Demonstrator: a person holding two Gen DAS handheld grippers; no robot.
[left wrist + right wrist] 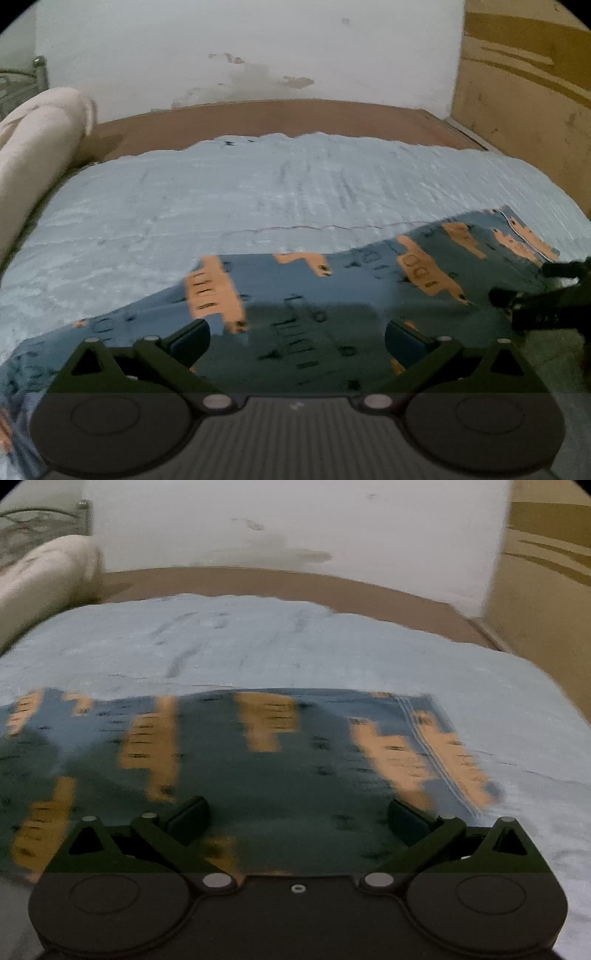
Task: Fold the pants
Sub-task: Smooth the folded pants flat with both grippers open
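Pale blue bedding [221, 192] on the bed carries the pants [332, 295], lying flat near its front edge, dark teal with orange blocks and small black marks. Left gripper [297, 334] and right gripper [297, 814] both hover over the cloth with jaws spread and empty. My advice: pinch matching edge points, lift evenly, and align the stitched hem [424, 738].

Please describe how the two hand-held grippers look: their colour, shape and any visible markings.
Both look alike. The left hand-held gripper and right hand-held gripper have dark, nearly black bodies with two round discs, angled link arms with pale round pins, and flat dark pads. The left one's centre is ribbed. No cables or sleeves show.
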